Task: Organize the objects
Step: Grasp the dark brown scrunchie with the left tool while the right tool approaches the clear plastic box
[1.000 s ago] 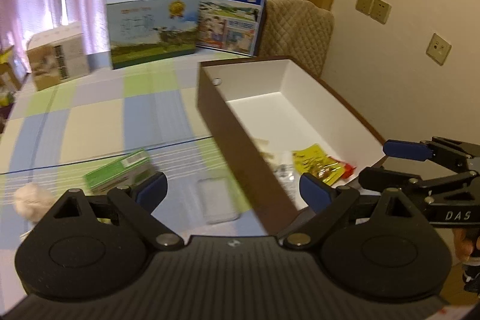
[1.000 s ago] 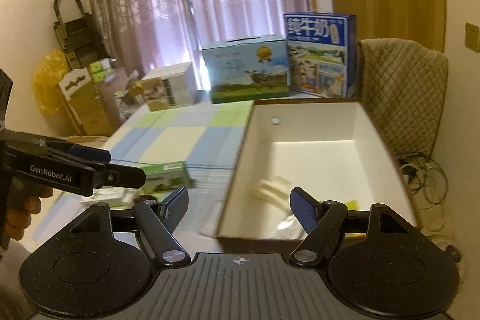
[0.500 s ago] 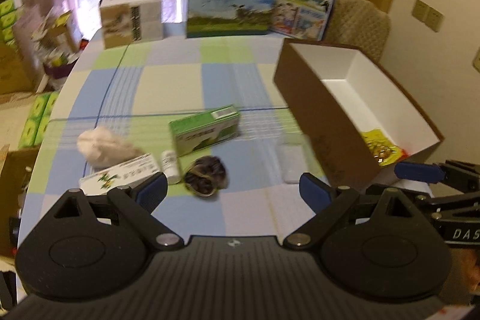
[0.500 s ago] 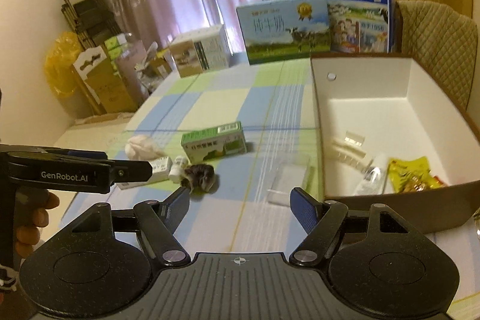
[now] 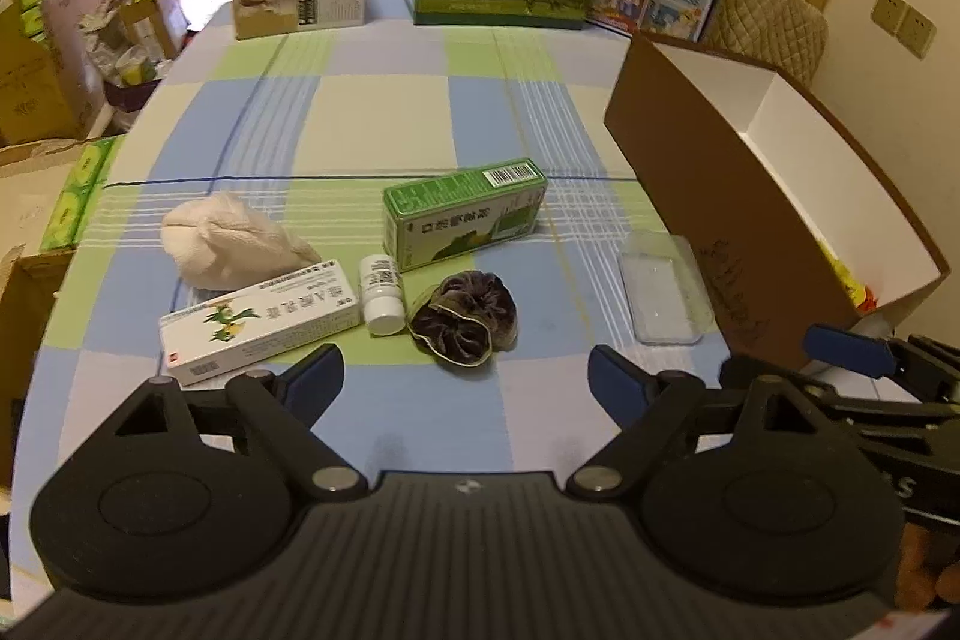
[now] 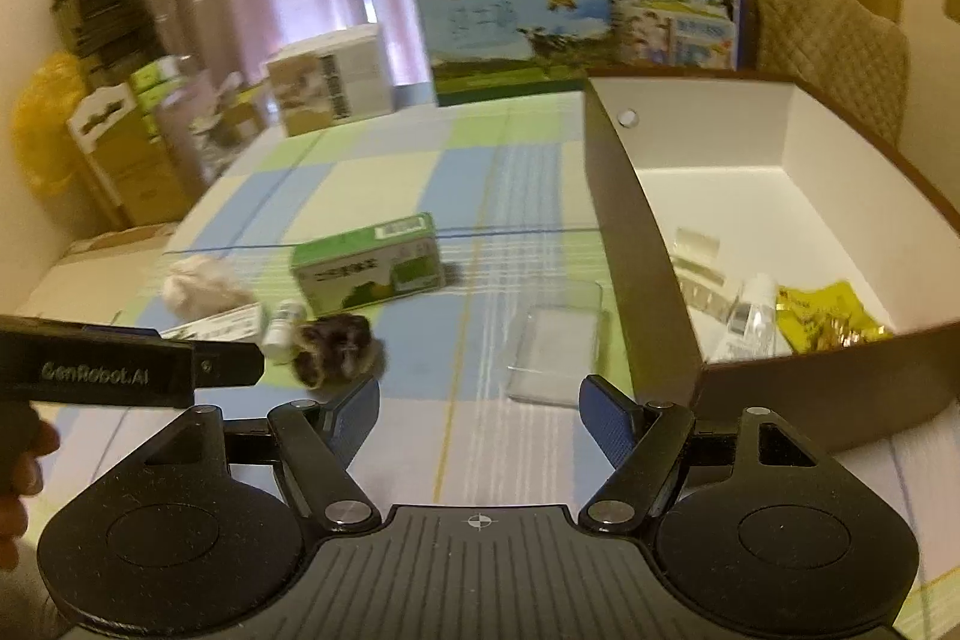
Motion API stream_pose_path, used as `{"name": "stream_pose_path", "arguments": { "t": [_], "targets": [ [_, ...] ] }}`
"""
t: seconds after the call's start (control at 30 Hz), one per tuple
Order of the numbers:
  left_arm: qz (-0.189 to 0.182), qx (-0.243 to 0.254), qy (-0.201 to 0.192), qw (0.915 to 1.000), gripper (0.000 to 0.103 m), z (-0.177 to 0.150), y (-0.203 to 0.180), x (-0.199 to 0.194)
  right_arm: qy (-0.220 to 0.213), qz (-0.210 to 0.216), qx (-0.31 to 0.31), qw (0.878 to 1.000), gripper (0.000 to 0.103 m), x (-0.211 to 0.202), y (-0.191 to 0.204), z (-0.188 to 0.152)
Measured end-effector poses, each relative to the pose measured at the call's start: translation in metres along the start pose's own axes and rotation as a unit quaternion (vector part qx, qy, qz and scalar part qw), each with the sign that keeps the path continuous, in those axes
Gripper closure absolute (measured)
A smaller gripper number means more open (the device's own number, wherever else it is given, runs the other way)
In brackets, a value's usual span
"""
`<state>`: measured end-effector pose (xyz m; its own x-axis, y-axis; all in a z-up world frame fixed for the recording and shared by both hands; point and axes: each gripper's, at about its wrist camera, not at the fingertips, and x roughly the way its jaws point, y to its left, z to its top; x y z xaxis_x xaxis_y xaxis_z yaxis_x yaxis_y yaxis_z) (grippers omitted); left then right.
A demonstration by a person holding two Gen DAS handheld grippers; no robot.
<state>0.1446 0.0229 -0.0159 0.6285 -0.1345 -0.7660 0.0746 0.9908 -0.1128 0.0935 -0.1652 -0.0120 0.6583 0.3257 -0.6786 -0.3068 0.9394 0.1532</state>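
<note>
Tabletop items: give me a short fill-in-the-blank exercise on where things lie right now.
1. The yellow snack packet lies inside the ____.
2. The dark scrunchie sits just in front of the ____ medicine box.
3. The small white bottle lies between the scrunchie and the ____ flat box.

Missing: brown box; green; white

Left gripper (image 5: 465, 376) tilted downward, jaws closing, nothing between the blue pads (image 5: 312, 381). Right gripper (image 6: 479, 412) tilted downward too, jaws parted and empty, pads (image 6: 606, 421) clear of any contact. Both side by side, each visible at the edge of the other's view. Fingers of the left hand (image 6: 21, 466) wrapped around the left handle.
</note>
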Motion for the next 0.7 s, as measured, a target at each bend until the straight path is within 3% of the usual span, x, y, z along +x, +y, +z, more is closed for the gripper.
{"name": "stream_pose_path", "arguments": {
  "t": [0.13,0.27,0.5,0.7],
  "targets": [
    [0.001,0.031,-0.006,0.9995,0.029,-0.003,-0.002,0.017,0.001,-0.025,0.01,1.0,0.037,0.018,0.0,-0.004],
    [-0.015,0.026,0.002,0.9996,0.042,-0.001,0.004,0.037,-0.001,-0.04,0.025,0.999,0.038,0.032,-0.003,-0.004],
    [-0.036,0.058,-0.003,0.9977,0.046,0.004,-0.003,0.063,0.005,-0.054,0.043,0.998,0.038,0.053,-0.01,-0.005],
    [-0.031,0.065,0.02,0.9972,0.062,0.006,-0.003,0.089,0.01,-0.06,0.072,0.996,0.038,0.059,-0.015,-0.008]
  ]
}}
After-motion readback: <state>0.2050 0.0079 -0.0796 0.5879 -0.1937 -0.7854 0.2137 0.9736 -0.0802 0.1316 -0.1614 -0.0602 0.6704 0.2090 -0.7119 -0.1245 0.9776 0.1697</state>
